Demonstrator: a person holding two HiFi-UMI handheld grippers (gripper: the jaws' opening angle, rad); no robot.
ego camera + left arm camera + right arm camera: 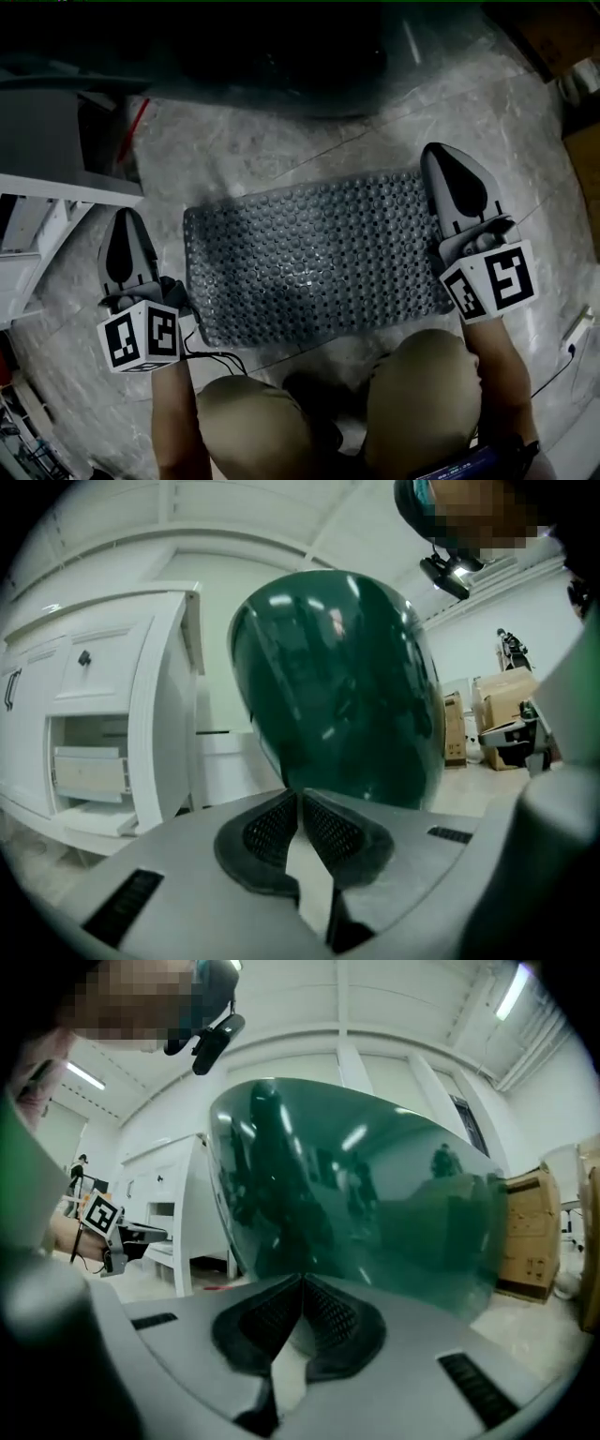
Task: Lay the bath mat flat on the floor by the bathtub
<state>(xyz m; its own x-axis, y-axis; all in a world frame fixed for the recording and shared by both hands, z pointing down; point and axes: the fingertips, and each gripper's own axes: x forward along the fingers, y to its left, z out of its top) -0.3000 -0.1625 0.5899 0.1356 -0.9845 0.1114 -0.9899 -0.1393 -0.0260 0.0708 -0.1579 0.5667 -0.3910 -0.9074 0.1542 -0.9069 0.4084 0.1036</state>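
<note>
While left gripper (126, 221) and right gripper (438, 157) flank the bath mat (319, 258), jaws meet empty.

Grey dotted bath mat (319, 258) on grey marbled floor (272, 145).

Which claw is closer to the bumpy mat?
The right claw: it overlaps the bath mat at its right edge; the left claw has floor between.

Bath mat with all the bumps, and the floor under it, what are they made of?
The bath mat looks like grey rubber or plastic: rows of small round bumps with a dull shine. The floor looks like polished marble or marble-look tile: pale grey with cloudy veins, thin joint lines and a sheen.
</note>
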